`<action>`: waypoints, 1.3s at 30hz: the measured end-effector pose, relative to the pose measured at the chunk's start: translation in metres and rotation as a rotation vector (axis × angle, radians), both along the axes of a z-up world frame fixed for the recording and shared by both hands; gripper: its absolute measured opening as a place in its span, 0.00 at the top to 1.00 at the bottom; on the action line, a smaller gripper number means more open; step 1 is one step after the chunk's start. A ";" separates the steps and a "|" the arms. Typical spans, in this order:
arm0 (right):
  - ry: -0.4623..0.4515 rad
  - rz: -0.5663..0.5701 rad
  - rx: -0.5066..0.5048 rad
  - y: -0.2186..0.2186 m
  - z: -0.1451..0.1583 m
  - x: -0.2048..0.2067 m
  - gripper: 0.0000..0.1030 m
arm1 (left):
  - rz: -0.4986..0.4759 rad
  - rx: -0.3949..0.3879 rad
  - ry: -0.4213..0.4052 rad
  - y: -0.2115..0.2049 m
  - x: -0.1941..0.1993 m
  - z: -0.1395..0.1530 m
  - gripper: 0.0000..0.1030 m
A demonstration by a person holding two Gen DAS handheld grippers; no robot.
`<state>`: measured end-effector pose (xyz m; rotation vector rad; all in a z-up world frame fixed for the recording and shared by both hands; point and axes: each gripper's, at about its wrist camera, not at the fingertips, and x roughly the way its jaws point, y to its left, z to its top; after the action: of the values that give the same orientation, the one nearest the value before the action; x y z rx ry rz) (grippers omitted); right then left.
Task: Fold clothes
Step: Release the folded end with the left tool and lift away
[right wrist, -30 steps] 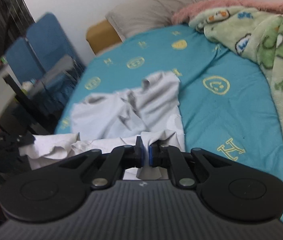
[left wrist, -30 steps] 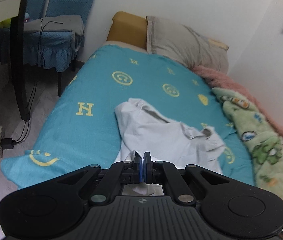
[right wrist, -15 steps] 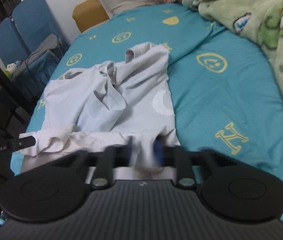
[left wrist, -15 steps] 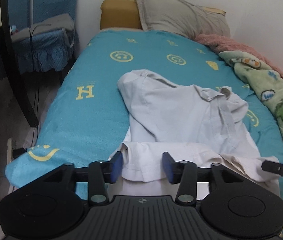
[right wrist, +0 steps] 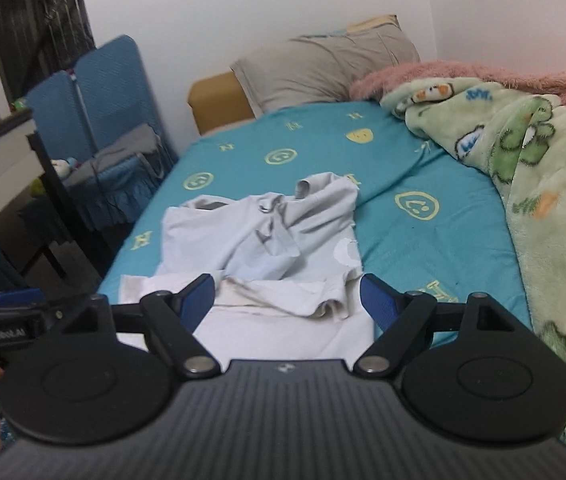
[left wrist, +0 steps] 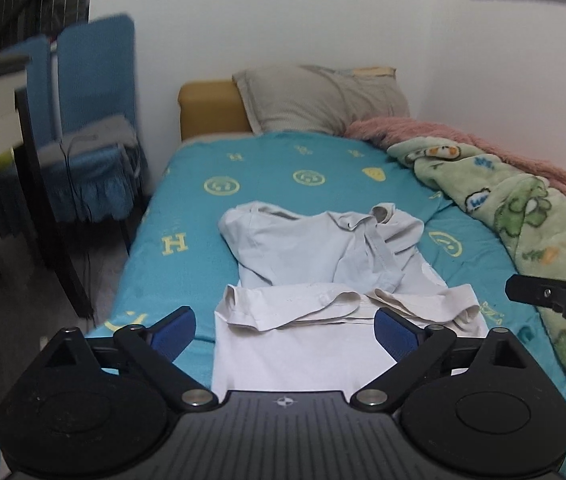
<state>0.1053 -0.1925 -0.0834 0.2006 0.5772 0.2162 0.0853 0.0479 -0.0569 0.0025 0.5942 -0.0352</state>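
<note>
A pale grey-white shirt (left wrist: 323, 264) lies crumpled on the teal bedsheet (left wrist: 203, 208), its near edge rolled over in a band and its hem hanging toward me. It also shows in the right wrist view (right wrist: 259, 248). My left gripper (left wrist: 285, 330) is open and empty, held back above the near hem. My right gripper (right wrist: 289, 300) is open and empty over the shirt's near right part. The right gripper's tip shows at the right edge of the left wrist view (left wrist: 555, 296). The left gripper shows at the left of the right wrist view (right wrist: 7, 312).
A grey pillow (left wrist: 319, 100) and a mustard cushion (left wrist: 211, 108) lie at the bed's head. A green cartoon blanket (left wrist: 523, 216) over a pink one runs along the right wall side. A blue chair (left wrist: 87, 128) and dark table legs (left wrist: 51, 208) stand left of the bed.
Both grippers were shut on the shirt's edge a second ago. They opened, let the shirt drop flat on the bed and pulled back and up.
</note>
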 end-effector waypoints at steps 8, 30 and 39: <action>-0.021 -0.001 0.034 0.003 0.004 -0.040 0.21 | -0.024 0.024 -0.095 -0.008 -0.051 0.005 0.00; -0.090 0.019 -0.030 0.016 0.010 -0.050 0.29 | 0.001 -0.069 -0.078 0.007 -0.056 0.002 0.00; -0.106 -0.010 -0.065 0.017 0.012 -0.050 0.42 | -0.002 -0.070 -0.069 0.009 -0.055 -0.001 0.00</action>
<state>0.0553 -0.1757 -0.0712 0.1279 0.4776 0.1970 0.0307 0.0566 -0.0574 -0.0634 0.5235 -0.0580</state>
